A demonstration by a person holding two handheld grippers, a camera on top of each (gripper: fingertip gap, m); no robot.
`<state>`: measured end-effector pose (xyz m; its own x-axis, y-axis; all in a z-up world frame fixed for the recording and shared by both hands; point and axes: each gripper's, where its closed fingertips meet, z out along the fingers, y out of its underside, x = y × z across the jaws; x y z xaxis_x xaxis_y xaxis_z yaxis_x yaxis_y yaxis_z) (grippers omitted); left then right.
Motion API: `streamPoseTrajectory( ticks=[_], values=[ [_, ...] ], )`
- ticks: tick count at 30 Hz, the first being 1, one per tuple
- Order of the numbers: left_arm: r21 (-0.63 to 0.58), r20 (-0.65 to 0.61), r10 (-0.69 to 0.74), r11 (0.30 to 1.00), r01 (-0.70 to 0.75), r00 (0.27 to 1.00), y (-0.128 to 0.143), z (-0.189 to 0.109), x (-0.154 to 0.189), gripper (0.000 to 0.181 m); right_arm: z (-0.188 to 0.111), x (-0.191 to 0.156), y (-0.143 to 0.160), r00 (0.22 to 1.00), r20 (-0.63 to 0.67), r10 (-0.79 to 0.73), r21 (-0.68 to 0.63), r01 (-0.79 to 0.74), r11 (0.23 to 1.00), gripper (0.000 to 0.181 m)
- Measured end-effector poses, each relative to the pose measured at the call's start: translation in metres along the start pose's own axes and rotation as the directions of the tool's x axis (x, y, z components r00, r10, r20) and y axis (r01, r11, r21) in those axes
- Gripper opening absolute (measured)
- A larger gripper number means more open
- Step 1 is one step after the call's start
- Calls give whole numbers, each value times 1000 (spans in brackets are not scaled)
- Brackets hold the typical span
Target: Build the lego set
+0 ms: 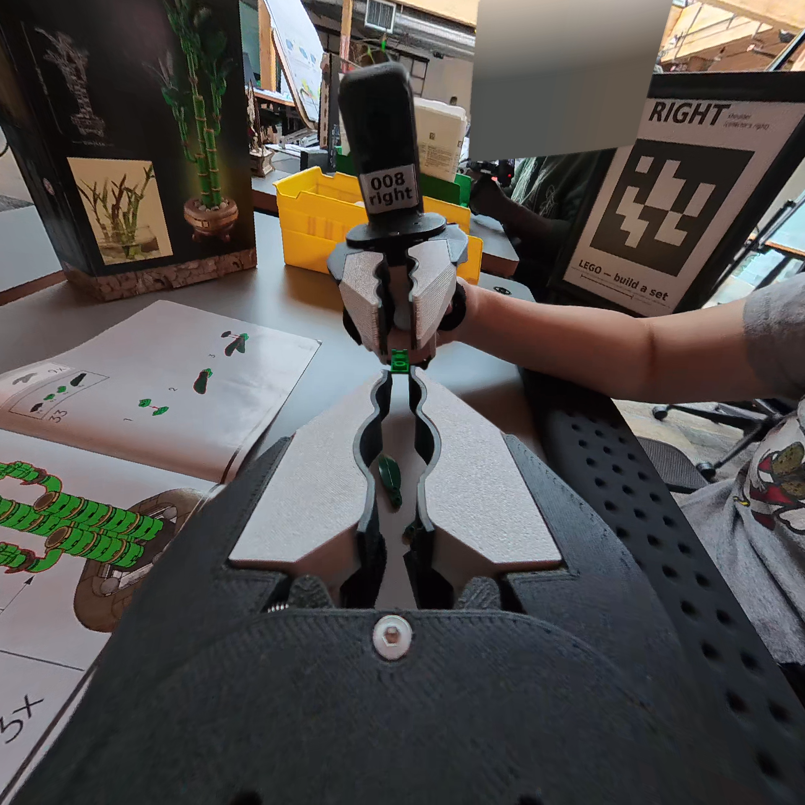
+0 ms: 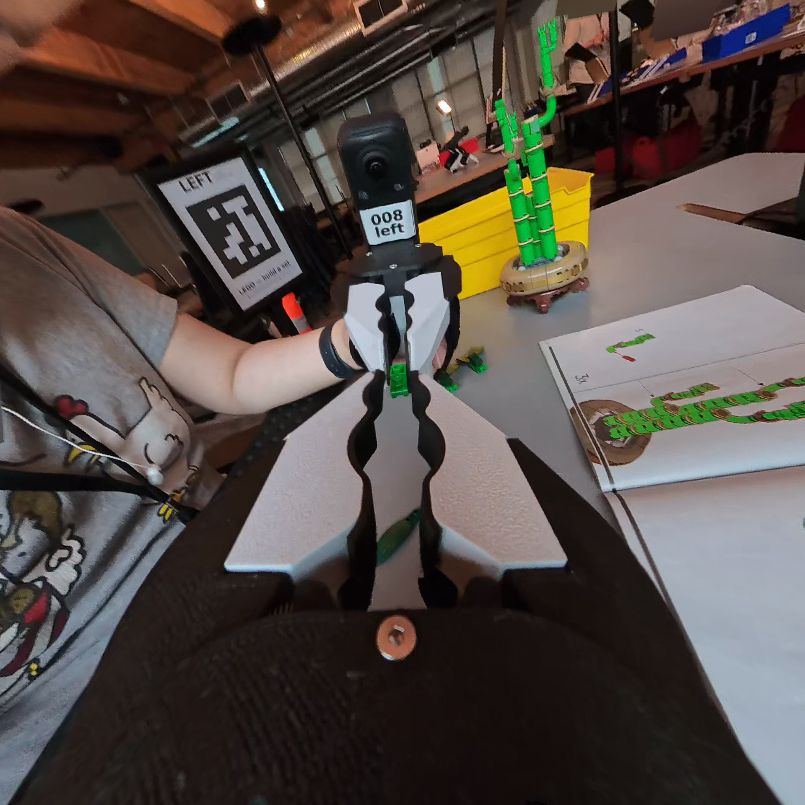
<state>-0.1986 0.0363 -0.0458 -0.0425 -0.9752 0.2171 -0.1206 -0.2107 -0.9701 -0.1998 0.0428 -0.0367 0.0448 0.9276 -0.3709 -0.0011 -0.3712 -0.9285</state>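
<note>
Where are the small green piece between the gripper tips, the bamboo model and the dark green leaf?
small green piece (image 1: 399,362), left wrist view, its studded top.
bamboo model (image 2: 535,209), right wrist view, main stalk.
dark green leaf (image 1: 390,475), left wrist view, blade.

We see bright, even daylight in both views, strong wide-angle bending at the edges, soft shadows on the table (image 1: 279,292), and slightly blurred backgrounds.

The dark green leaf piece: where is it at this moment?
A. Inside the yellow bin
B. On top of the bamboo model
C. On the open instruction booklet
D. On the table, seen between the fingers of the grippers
D: the dark green leaf piece lies loose on the grey table, seen in the gap between the gripper fingers in both wrist views.
</note>
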Motion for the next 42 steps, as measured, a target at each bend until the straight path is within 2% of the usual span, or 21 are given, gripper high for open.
streamPoseTrajectory(
  ticks=[5,8,14,21,26,27,29,31,33,35,38,42],
  values=[
    [48,23,-14,999,13,1000,-8,-2,-4,6,1,5,3,1000,-9,6,2,-6,1000,11],
    [93,28,-7,996,5,1000,-15,-3,-2,5,3,1,-6,998,35,51,66,-54,996,11],
    [142,40,-23,990,17,999,-21,-3,-4,5,3,1,-17,998,32,45,133,-49,990,7],
    [174,59,-3,985,-7,998,-27,-4,-3,6,7,0,-18,997,47,65,150,-71,986,7],
    [197,19,-50,979,45,999,-29,-5,-2,5,6,0,-22,997,38,62,153,-67,986,5],
    [205,30,-55,978,47,998,-30,-7,-5,6,2,2,-26,997,25,67,167,-70,983,5],
    [259,82,-42,966,19,996,-40,-16,-12,20,-19,10,-39,998,-26,62,215,-55,975,6],
    [296,161,-10,954,-39,987,-50,-30,-20,27,-51,34,-44,979,-203,33,219,12,976,6],
    [282,242,15,956,-85,970,-51,-42,-31,28,-87,62,-37,913,-409,-18,147,85,986,6],
    [240,270,22,967,-89,963,-48,-47,-37,28,-114,77,-26,856,-514,-54,66,102,993,6],
    [157,263,-1,987,-42,965,-36,-46,-41,26,-133,81,-23,843,-535,-56,62,105,993,6],
    [16,286,19,1000,-25,958,-18,-43,-45,19,-140,84,-21,845,-534,-35,77,90,993,6]
  ],
)
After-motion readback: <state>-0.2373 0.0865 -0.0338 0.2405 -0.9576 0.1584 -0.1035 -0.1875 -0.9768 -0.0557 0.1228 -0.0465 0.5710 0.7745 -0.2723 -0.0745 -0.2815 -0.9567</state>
